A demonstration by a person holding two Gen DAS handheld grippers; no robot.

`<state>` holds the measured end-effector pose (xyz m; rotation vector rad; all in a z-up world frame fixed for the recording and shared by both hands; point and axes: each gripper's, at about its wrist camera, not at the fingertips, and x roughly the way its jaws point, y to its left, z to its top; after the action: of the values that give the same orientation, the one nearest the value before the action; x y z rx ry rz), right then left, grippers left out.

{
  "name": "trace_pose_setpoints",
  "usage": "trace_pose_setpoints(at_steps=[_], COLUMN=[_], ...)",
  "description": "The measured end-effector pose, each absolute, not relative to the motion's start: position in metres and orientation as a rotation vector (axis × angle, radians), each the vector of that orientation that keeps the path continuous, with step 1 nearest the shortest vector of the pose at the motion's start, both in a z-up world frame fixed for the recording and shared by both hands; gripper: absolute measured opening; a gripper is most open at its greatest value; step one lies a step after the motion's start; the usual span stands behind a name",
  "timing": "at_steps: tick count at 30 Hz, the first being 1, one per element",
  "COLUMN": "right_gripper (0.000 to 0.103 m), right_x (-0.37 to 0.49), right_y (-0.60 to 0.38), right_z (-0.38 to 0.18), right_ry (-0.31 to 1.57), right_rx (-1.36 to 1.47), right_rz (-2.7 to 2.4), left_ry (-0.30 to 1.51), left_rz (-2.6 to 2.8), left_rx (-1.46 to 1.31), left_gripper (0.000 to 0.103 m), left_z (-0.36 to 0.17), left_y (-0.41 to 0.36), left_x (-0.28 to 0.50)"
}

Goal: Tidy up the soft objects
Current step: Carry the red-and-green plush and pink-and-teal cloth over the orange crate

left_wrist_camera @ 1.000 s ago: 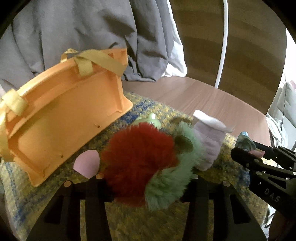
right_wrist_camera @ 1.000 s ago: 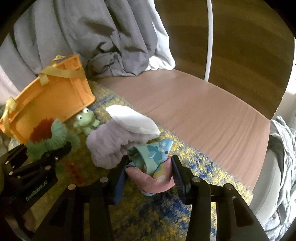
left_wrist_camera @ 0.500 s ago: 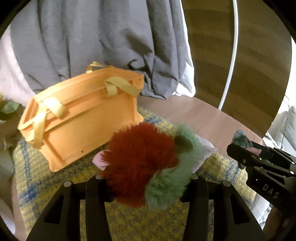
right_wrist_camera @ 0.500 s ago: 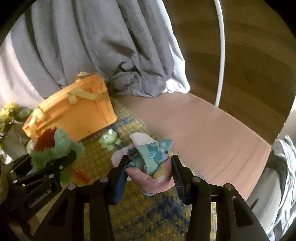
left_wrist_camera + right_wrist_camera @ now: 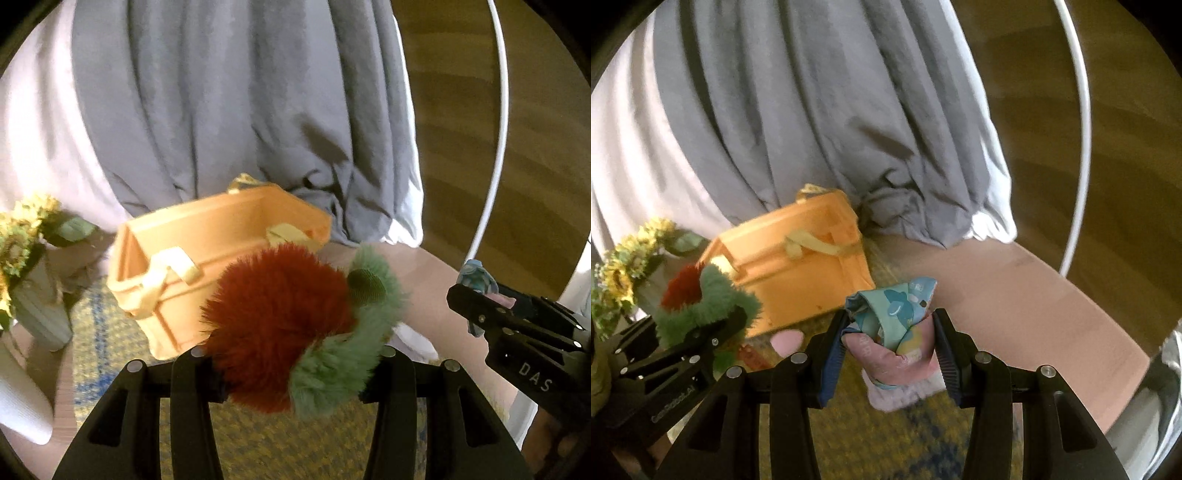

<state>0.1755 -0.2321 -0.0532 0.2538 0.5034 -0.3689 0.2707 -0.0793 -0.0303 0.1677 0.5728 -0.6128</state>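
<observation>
Two grippers: each one is clamped on a soft thing and held up above the mat.
Left gripper (image 5: 291, 365): its jaws press in from both sides on a furry red-and-green plush toy (image 5: 295, 325), which bulges out past the fingertips; the red tuft faces the camera and the green fur curls round its right side.
Right gripper (image 5: 890, 343): its jaws are closed on a bunched cloth toy (image 5: 894, 325), teal with a printed pattern on top and pink below, squeezed between the blue-lined pads.
Grippers to each other: side by side and apart; the right gripper (image 5: 517, 332) shows at the right edge of the left wrist view with its cloth poking out at the tip, and the left gripper (image 5: 713, 332) shows at the lower left of the right wrist view with its plush toy (image 5: 701, 299).
Orange bin (image 5: 218, 254): an open-topped fabric box with pale yellow strap handles, upright on the mat, behind and to the left of the plush toy.
Woven mat (image 5: 258, 443): yellow with blue patches, lying under both grippers on a brown wooden table (image 5: 1015, 295).
Pale fluffy item (image 5: 905, 391): below the cloth toy, partly hidden by it.
Small pink piece (image 5: 786, 339): low between the grippers; whether it lies on the mat or hangs from the plush toy cannot be told.
Sunflowers (image 5: 624, 269): yellow blooms in a pale vase (image 5: 40, 314), left of the bin.
Grey cloth (image 5: 240, 110): hanging in folds behind the bin.
</observation>
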Motion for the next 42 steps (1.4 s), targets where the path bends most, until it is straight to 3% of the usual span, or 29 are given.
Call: trace_pose_setpoints(at_steps=[23, 42], right_gripper=[0.046, 0.047], right_x=[0.218, 0.282], right_y=[-0.223, -0.218], right_z=[0.005, 0.027], right_ry=[0.331, 0.282], right_rx=[0.183, 0.160], right_rz=[-0.145, -0.066], left_ry=[0.429, 0.360], left_rz=[-0.423, -0.346], left_rx=[0.092, 0.094], left_gripper=[0.046, 0.046], left_z=[0.024, 0.041], left_y=[-0.052, -0.045], left_x=[0.279, 0.334])
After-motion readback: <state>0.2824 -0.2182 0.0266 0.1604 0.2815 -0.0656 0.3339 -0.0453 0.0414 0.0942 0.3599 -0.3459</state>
